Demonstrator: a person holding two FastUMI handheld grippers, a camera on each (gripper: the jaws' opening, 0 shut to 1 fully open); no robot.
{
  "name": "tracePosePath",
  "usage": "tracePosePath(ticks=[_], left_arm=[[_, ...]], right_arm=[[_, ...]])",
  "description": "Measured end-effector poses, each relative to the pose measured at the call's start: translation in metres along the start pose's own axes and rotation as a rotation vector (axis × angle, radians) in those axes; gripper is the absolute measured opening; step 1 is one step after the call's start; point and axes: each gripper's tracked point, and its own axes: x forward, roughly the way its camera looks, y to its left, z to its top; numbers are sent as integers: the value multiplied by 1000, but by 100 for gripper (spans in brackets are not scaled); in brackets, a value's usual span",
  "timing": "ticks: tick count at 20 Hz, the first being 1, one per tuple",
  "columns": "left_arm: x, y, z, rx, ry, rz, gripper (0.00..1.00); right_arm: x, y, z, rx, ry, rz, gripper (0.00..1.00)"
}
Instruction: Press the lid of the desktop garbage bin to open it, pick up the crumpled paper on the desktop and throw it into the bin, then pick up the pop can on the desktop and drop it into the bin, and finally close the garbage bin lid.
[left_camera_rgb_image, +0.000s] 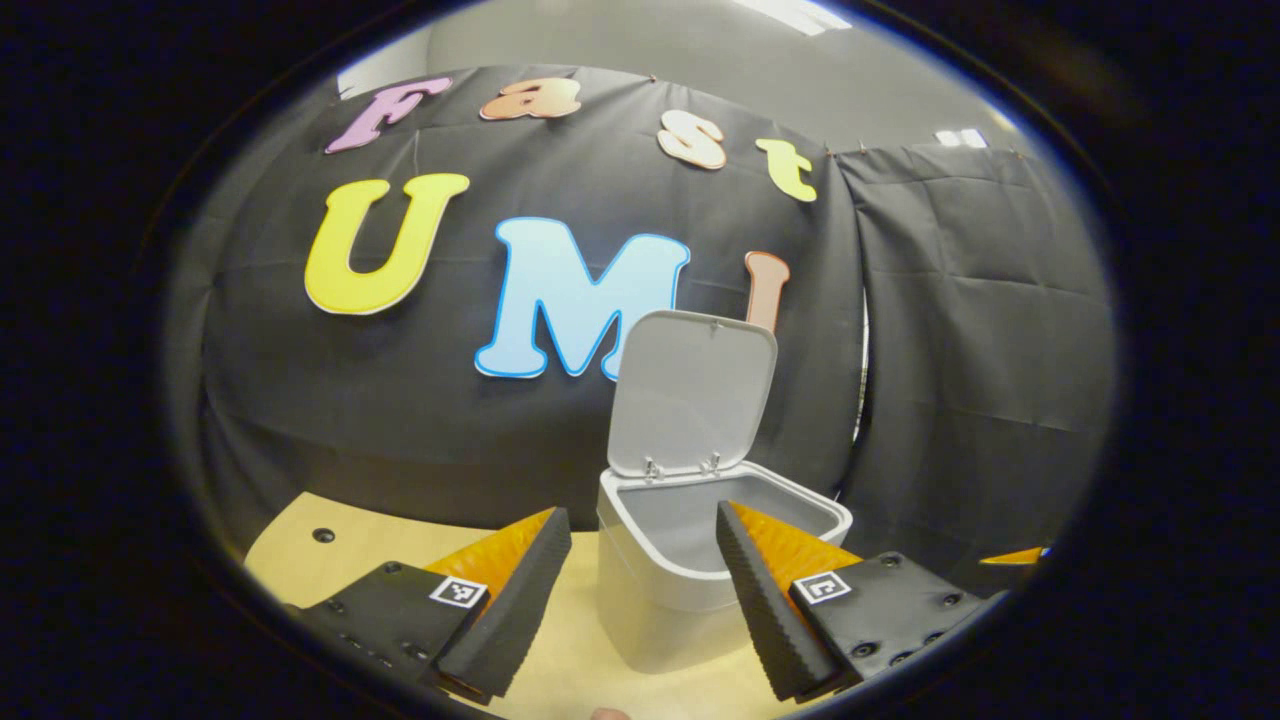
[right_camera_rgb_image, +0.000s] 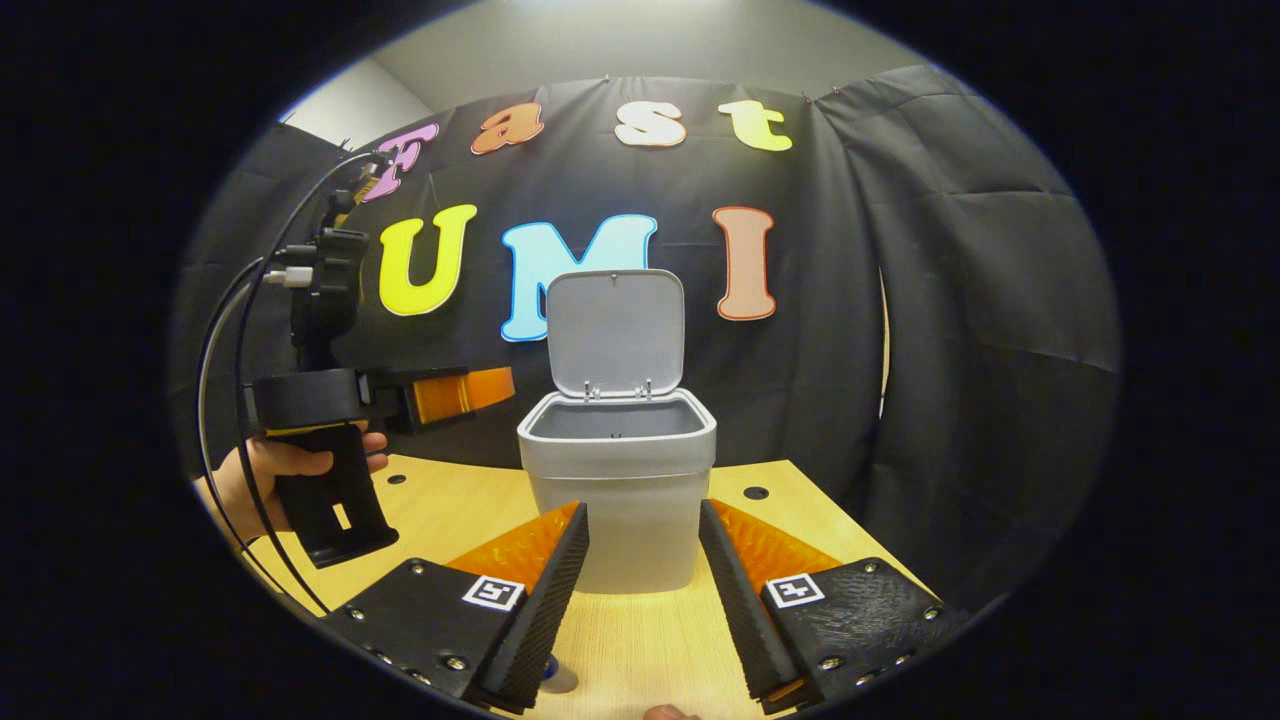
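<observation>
Black cloth backs wooden table (right_camera_rgb_image: 440, 520); bin (right_camera_rgb_image: 620, 480) lid up; both grippers released, empty.

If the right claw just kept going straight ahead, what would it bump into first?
Most likely the bin. The right claw is open and points at the bin's front wall, which sits between its two fingers on the table. The lid stands open behind. How far off the bin is, I can't tell.
</observation>
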Motion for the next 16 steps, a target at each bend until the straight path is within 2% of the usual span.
tracePosePath(ticks=[6,7,16], left_arm=[[-25,11,5,10,-13,37,96],[-29,12,6,4,-17,45,96],[-77,45,14,-11,-40,149,96]], right_arm=[[2,-2,-3,-18,-19,20,73],[2,0,-10,-33,-8,29,94],[3,39,-46,-96,115,182,95]])
